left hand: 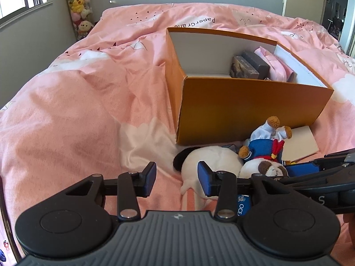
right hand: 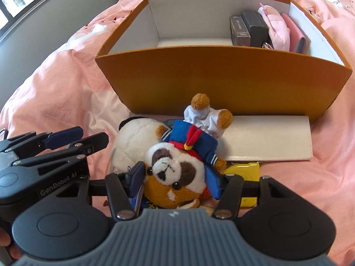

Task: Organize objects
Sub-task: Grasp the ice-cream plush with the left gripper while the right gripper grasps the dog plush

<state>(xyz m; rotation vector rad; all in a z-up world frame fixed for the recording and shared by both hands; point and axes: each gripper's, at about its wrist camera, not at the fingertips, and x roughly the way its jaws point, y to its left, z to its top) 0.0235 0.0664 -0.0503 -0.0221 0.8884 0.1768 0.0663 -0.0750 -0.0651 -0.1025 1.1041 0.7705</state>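
You have a sailor-suited plush dog (right hand: 177,168) lying upside down before the open orange box (right hand: 221,77), against a white plush (right hand: 131,141); two dark cases (right hand: 248,31) and pink pouches (right hand: 277,28) stand inside.
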